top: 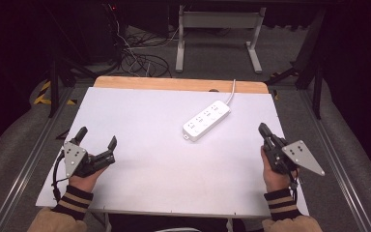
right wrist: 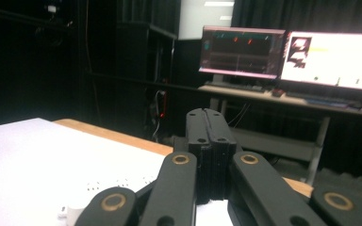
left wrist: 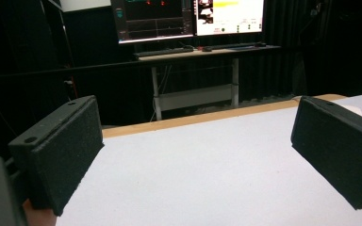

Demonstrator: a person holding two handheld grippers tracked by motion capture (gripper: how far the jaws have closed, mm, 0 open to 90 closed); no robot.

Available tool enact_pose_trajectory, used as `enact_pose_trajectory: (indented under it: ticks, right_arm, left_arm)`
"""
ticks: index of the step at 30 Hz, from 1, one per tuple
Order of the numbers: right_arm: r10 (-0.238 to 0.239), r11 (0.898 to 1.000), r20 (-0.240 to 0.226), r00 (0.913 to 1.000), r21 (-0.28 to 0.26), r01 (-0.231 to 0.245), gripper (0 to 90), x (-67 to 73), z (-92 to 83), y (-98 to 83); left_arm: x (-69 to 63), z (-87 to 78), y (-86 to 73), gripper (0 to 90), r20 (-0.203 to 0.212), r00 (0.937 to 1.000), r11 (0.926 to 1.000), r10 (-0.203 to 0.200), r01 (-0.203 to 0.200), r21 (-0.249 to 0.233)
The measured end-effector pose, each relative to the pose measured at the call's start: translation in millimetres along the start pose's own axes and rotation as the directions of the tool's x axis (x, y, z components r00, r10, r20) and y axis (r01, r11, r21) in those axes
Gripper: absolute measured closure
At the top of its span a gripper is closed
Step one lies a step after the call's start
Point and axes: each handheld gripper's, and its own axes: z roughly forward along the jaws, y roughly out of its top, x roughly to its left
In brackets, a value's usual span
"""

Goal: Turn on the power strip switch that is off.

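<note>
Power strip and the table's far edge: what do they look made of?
Power strip: likely moulded plastic, white and smooth, with a slight sheen, rounded corners and a white cord. Far edge: looks like wood or wood laminate, tan and matt. The white sheet over the table looks matt, possibly paper or board; hard to tell.

white power strip (top: 206, 120) flat, diagonal, mid-table

Lab or test room: dark curtains all around, two lit monitors (right wrist: 287, 59) with graphs on a desk (left wrist: 202, 52), loose cables (top: 135, 55) on grey carpet, white-topped table (top: 140, 145) between metal rails (top: 24, 169).
</note>
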Motion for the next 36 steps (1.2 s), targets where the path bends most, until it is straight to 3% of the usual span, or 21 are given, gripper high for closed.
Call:
enact_pose_trajectory:
  ticks: [5,13,14,15,16,17,18,19,21,24,36]
  right_arm:
    - [0.037,0.999,0.018,0.9991,-0.017,-0.037,90.0,-4.9,-1.8,-8.4]
    - [0.001,0.999,0.031,0.9995,-0.034,0.0,89.7,-2.3,-2.0,-10.1]
    - [0.0,0.999,0.036,0.9993,-0.033,0.001,83.7,-1.6,-1.9,-10.8]
    - [-0.02,0.999,0.049,0.9986,-0.033,0.021,65.1,-0.4,-0.1,-12.3]
    - [-0.02,0.999,0.049,0.9986,-0.033,0.021,65.1,-0.4,-0.1,-12.3]
    - [-0.026,0.999,0.059,0.9979,-0.037,0.028,52.0,0.1,1.3,-13.3]
    - [-0.025,0.999,0.076,0.9968,-0.036,0.028,26.7,0.7,5.8,-15.5]
    - [-0.025,0.999,0.076,0.9968,-0.036,0.028,26.7,0.7,5.8,-15.5]
    - [-0.016,0.999,0.11,0.9938,-0.026,0.019,14.0,1.9,8.8,-17.1]
    - [-0.016,1.0,0.111,0.9937,-0.011,0.017,7.1,1.5,10.4,-17.8]
    - [-0.018,1.0,0.127,0.9917,-0.012,0.02,4.0,2.2,12.0,-19.1]
  left_arm:
    - [-0.6,0.5,0.2,3.4,0.003,1.0,1.0,0.004,-0.004,0.0]
    - [-0.4,0.3,0.2,3.4,0.006,1.0,1.0,0.006,-0.006,0.001]
    - [-0.4,0.4,0.2,3.4,0.007,1.0,1.0,0.006,-0.006,0.001]
    - [-0.2,0.5,0.3,3.4,0.007,1.0,1.0,0.007,-0.007,0.001]
    - [-0.3,0.6,0.2,3.4,0.005,1.0,1.0,0.004,-0.004,0.001]
    - [-0.3,0.7,0.2,3.4,0.005,1.0,1.0,0.004,-0.004,0.002]
    - [-0.3,0.7,0.2,3.4,0.005,1.0,1.0,0.004,-0.004,0.002]
    - [-0.3,0.7,0.2,3.4,0.004,1.0,1.0,0.004,-0.004,0.001]
    - [-0.2,0.6,0.2,3.4,0.005,1.0,1.0,0.006,-0.006,0.001]
    - [-0.1,0.6,0.2,3.4,0.005,1.0,1.0,0.005,-0.005,0.001]
    - [-0.3,0.7,0.0,3.4,0.008,1.0,1.0,0.002,-0.002,0.003]
